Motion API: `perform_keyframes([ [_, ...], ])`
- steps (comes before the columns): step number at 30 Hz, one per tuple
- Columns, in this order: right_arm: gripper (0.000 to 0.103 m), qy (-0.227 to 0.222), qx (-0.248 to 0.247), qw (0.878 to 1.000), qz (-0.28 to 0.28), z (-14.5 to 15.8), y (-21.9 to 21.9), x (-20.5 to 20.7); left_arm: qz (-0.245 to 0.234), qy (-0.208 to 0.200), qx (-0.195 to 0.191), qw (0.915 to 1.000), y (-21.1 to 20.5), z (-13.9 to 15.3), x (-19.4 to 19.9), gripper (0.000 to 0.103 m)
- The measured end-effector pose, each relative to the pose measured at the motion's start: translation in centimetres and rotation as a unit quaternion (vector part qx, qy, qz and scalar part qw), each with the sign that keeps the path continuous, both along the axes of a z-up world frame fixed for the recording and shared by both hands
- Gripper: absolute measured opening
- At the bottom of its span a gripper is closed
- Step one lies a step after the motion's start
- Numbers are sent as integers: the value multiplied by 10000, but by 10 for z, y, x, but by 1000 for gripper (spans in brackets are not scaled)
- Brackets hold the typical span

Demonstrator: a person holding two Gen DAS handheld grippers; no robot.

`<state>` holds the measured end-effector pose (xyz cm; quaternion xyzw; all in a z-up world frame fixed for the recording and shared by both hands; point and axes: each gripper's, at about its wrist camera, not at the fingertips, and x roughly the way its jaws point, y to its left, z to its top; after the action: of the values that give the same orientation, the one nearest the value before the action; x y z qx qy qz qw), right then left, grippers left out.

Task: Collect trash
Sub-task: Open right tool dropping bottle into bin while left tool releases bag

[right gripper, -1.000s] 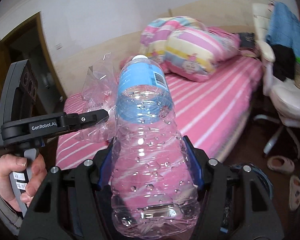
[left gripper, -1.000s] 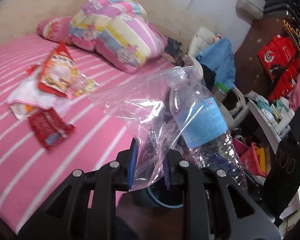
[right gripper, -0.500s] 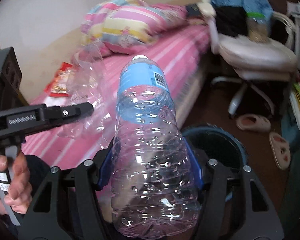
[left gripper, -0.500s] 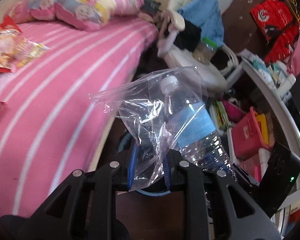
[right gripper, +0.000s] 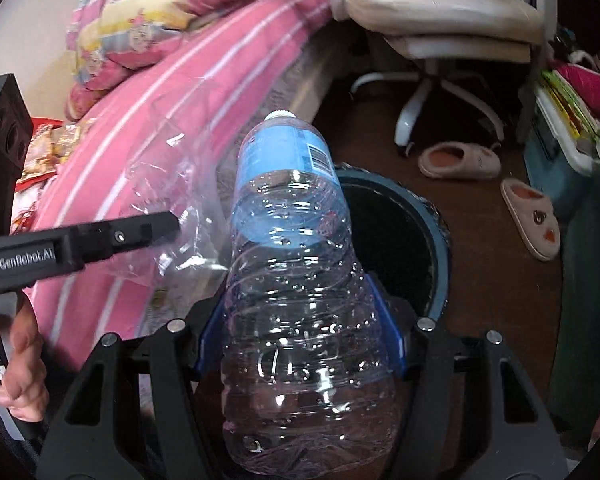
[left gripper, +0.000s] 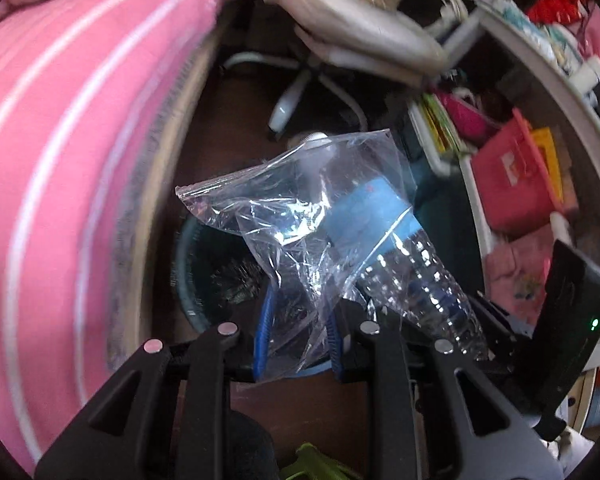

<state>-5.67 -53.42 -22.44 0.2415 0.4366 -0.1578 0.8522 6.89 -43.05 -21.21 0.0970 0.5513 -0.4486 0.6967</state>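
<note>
Grips a clear plastic water bottle with a blue label and white cap (right gripper: 288,184) in the right gripper (right gripper: 300,320), blue pads pressed on the ribbed lower body from both sides, cap pointing toward 12 o'clock. Shows, just behind the bottle at 3 o'clock in the right wrist view, a round blue-rimmed waste bin with a dark inside (right gripper: 440,240) on the brown floor.

Carries a crumpled clear plastic bag (left gripper: 284,216) in the left gripper (left gripper: 298,332). Has just been opening those jaws a little, with the bag between them and film touching both blue pads. Rises from the pads toward 12 o'clock, with the bottle seen through it at 2 o'clock. Places the bin rim (left gripper: 184,264) at 9 o'clock of the bag, below it.

Includes a pink white-striped bed (right gripper: 188,92) at 10 o'clock in the right wrist view, a white swivel chair (right gripper: 440,44) at 1 o'clock, and two pink slippers (right gripper: 460,162) at 2 o'clock. Catches a hand (right gripper: 20,360) on the left gripper's handle at 8 o'clock.
</note>
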Motion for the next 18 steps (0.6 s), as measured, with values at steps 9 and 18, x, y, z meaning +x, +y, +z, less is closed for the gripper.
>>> perform_keyframes([
  [9,92,979,-1158,9884,57,-9,14,5,31,26,370,9993,-9,-18,5,81],
  [18,92,492,-1123,9924,127,25,31,-11,806,179,-246,9963,16,10,23,82],
])
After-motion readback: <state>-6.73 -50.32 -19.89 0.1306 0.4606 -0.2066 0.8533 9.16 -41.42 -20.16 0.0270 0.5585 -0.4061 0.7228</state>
